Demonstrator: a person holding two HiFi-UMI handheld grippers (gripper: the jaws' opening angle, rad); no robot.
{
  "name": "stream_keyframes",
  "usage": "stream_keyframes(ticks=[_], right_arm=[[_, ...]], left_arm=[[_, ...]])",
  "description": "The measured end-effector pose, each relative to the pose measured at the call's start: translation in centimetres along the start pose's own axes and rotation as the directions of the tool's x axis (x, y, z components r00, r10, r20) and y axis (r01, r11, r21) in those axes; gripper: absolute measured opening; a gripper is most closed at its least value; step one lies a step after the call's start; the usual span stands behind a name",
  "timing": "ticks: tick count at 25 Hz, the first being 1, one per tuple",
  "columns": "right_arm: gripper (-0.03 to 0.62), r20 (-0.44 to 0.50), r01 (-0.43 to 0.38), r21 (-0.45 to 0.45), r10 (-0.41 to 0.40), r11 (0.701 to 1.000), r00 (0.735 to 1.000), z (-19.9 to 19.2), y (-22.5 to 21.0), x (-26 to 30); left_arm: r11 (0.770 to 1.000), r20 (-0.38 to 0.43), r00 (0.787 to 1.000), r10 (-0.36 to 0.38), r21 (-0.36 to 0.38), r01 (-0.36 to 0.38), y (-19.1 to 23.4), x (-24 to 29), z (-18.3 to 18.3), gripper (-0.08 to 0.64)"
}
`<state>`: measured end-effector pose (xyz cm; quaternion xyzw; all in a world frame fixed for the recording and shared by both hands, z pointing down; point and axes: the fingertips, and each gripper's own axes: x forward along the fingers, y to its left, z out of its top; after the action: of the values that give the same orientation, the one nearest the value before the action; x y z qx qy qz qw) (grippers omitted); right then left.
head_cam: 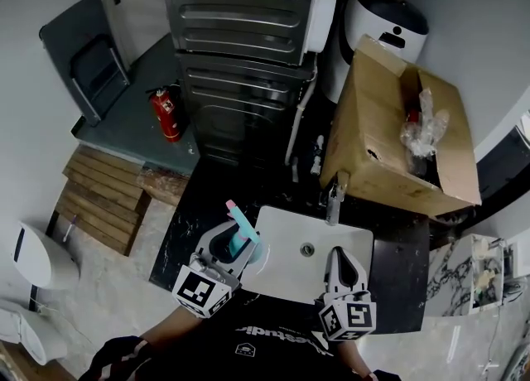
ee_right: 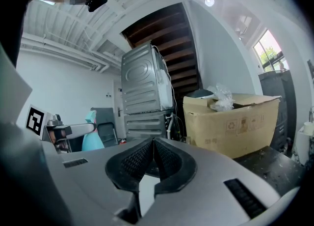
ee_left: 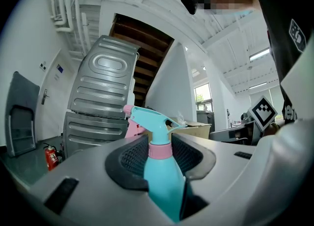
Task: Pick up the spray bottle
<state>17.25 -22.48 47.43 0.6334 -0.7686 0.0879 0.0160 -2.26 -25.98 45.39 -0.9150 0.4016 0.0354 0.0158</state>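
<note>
Dark stone made up the counter [head_cam: 184,234], with a white sink [head_cam: 286,220] set into it and a cardboard box [head_cam: 389,139] behind the faucet [head_cam: 334,200]. At the sink's left rim the left claw [head_cam: 233,248] was clenched on the spray bottle [ee_left: 164,183] — its ribbed pads [ee_left: 128,160] flanked the teal body and pink collar, and the trigger head stood up past the jaws. The right claw [ee_right: 152,155] hung over the basin's near edge, jaws pressed together with nothing between them. The grasp looked made, so the step in hand was the lift — though no view showed whether the base had cleared the counter. The next move probably called for a straight raise with the grip held firm, keeping the bottle upright and away from the sink rim.
</note>
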Motion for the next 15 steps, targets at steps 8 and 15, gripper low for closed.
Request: stream_keyframes(ticks=[8, 15], right_arm=[[0.038, 0.005, -0.012, 0.01, 0.012, 1.0, 1.0, 0.2, -0.3, 0.3], [0.038, 0.007, -0.016, 0.016, 0.016, 1.0, 1.0, 0.2, -0.2, 0.6]], left_arm=[[1.0, 0.009, 1.0, -0.017, 0.006, 0.017, -0.7, 0.8, 0.4, 0.158], [1.0, 0.006, 1.0, -0.017, 0.003, 0.017, -0.6, 1.1, 0.2, 0.158]])
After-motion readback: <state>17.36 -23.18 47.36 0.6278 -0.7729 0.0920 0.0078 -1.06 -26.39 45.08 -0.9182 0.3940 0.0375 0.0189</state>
